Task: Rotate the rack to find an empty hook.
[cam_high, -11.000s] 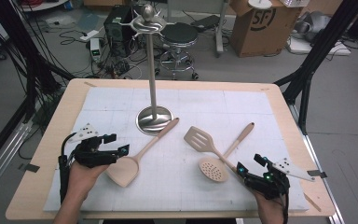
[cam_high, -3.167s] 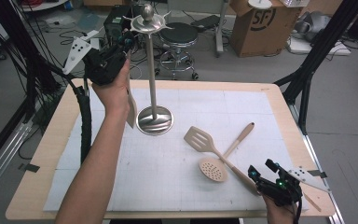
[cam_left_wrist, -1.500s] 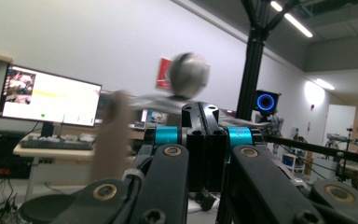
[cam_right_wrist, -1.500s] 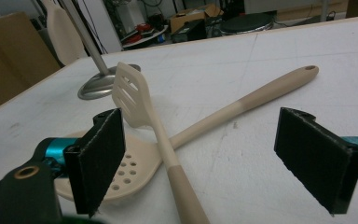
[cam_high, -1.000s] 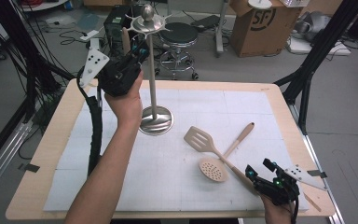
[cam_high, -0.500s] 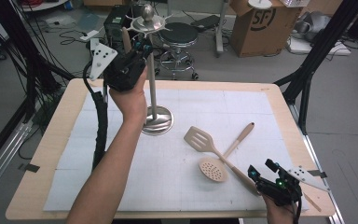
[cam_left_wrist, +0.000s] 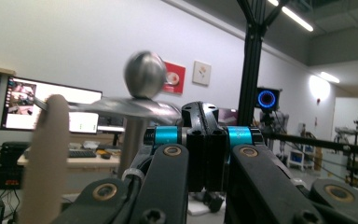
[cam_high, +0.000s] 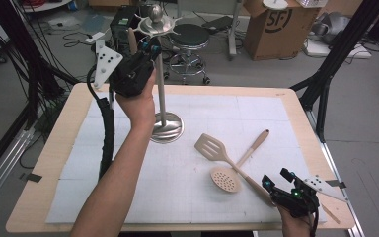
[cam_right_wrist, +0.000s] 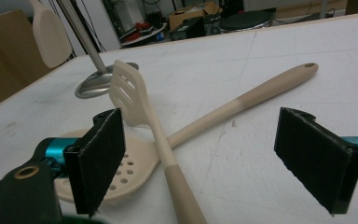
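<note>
A metal stand [cam_high: 161, 94] with a hooked crown and a ball on top rises from the white mat. My left gripper [cam_high: 150, 47] is raised beside that crown, and in the left gripper view its jaws [cam_left_wrist: 205, 116] are shut with nothing between them. The handle of a solid beige spatula [cam_left_wrist: 46, 158] stands just left of the jaws, its tip at a hook arm. I cannot tell whether it hangs there. Its blade [cam_right_wrist: 51, 32] dangles by the pole. My right gripper [cam_high: 275, 178] rests open at the front right, with the slotted turner's [cam_right_wrist: 135, 100] handle between its pads, untouched. A perforated spoon [cam_high: 225, 178] lies crossed under the turner.
The stand's round base [cam_high: 167, 127] sits at the mat's back centre. The wooden table [cam_high: 44, 197] borders the mat. Beyond the far edge are a stool [cam_high: 187, 37], a cardboard box [cam_high: 274, 24], black frame posts and floor cables.
The solid spatula lay on the mat eleven seconds ago; my left hand has since lifted it up to the stand's crown. Over the last second hardly anything has moved. The right gripper has stayed put.
</note>
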A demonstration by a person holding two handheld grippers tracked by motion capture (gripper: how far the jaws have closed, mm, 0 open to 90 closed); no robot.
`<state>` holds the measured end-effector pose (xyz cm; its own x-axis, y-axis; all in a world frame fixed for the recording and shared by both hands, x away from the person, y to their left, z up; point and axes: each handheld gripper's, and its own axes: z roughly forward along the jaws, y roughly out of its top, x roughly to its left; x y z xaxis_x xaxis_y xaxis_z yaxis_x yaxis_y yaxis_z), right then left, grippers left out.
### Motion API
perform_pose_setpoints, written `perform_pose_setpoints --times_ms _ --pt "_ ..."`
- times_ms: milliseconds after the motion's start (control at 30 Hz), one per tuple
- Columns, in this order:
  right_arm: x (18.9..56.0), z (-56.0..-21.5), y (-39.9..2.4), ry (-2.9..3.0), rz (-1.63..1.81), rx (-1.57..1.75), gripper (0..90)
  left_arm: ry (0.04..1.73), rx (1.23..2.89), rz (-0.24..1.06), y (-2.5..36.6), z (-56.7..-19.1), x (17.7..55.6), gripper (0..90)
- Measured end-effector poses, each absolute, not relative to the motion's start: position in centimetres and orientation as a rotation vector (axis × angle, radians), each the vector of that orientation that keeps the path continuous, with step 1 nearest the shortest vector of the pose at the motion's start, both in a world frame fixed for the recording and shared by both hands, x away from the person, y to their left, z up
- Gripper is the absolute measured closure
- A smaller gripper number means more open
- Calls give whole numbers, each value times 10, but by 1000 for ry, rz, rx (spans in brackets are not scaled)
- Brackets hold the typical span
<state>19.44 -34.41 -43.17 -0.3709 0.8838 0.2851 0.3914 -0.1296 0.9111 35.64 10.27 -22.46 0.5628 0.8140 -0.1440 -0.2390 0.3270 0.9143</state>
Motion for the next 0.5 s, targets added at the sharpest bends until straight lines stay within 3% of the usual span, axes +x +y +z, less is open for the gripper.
perform_pose_setpoints --times_ms 500 --pt "192 -433 -348 1704 1510 1422 154 756 990 773 131 -226 376 898"
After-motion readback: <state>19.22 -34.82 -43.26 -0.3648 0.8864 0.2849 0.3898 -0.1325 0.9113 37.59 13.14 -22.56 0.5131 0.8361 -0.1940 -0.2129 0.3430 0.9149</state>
